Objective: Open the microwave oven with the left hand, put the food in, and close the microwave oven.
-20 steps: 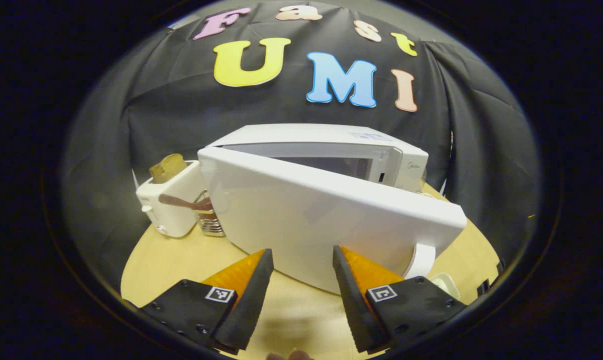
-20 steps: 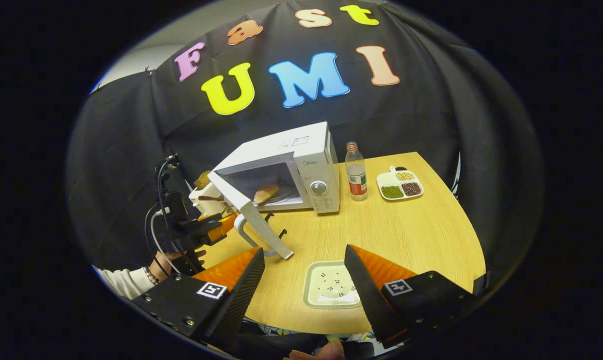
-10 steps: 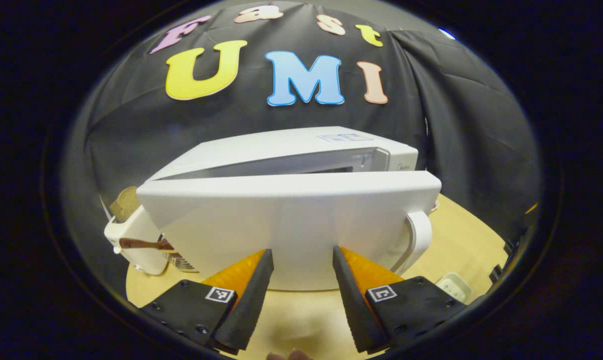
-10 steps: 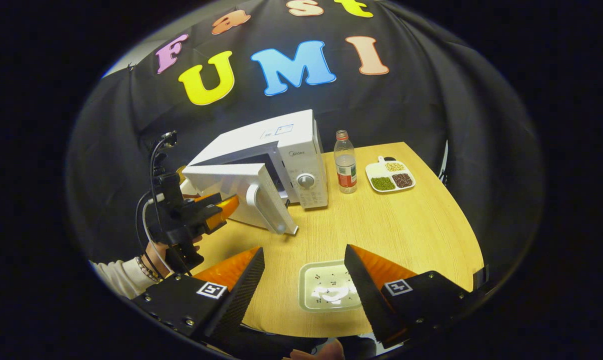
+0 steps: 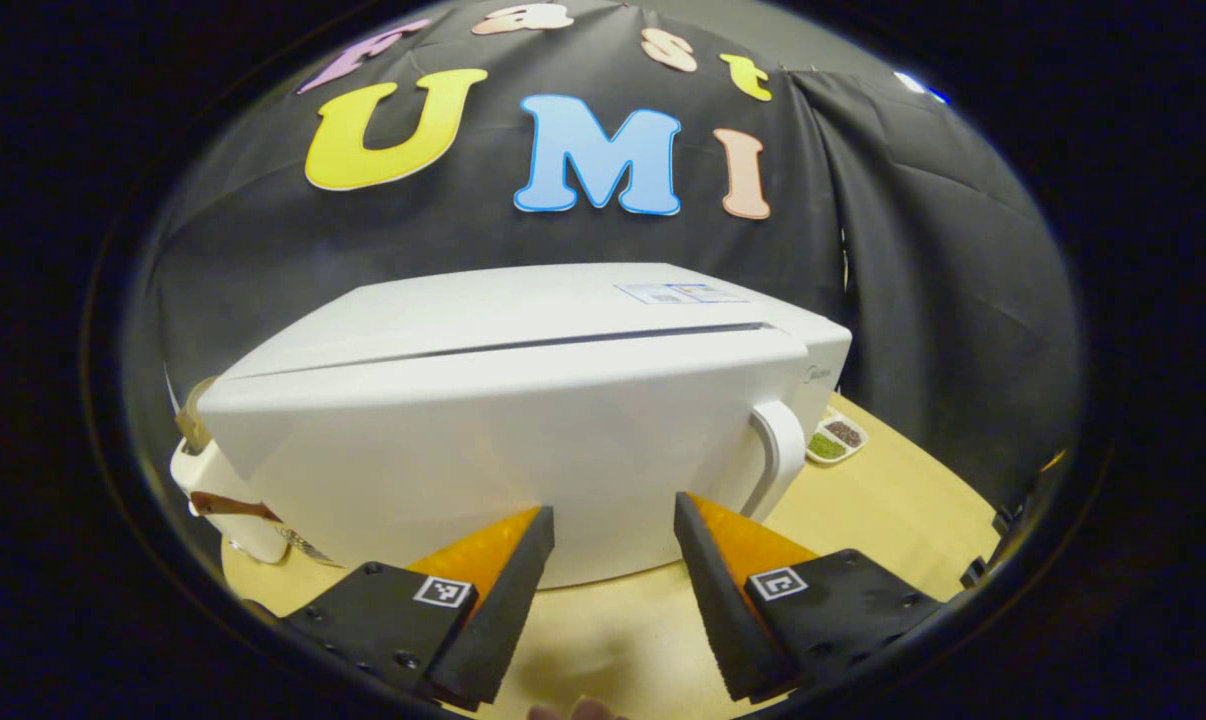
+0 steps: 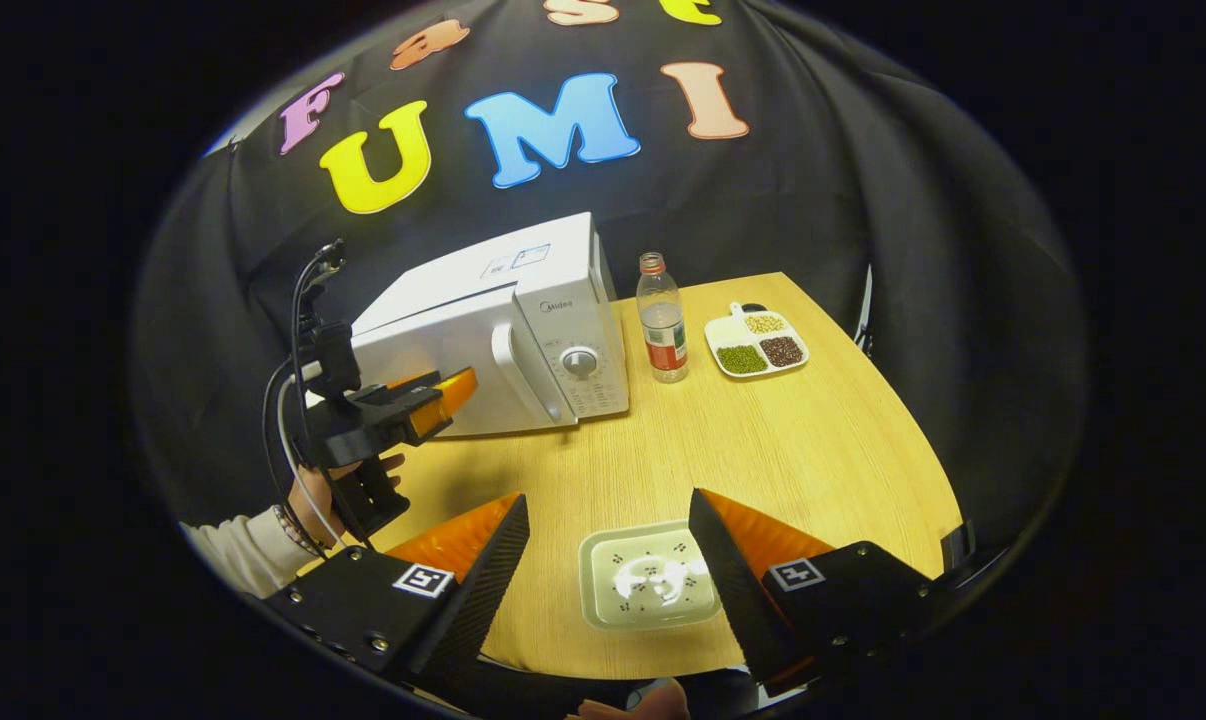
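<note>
The white microwave oven (image 6: 483,330) stands at the back left of the wooden table, and its door (image 5: 503,440) lies flush against the body. In the left gripper view the door handle (image 5: 778,450) is at the door's right end. My left gripper (image 5: 613,530) is open, its fingertips right at the door's lower front; contact cannot be told. The right gripper view shows that left gripper (image 6: 433,395) held by a hand against the door. My right gripper (image 6: 608,520) hangs open and empty above the table's near edge. The food is hidden.
A square white plate (image 6: 648,590) lies under my right gripper near the front edge. A plastic bottle (image 6: 661,330) and a divided dish of beans (image 6: 758,345) stand right of the microwave. A white toaster (image 5: 213,480) sits to its left.
The microwave door swung from half open to fully closed, with my left gripper following it toward the oven. My right gripper stayed above the white plate.
</note>
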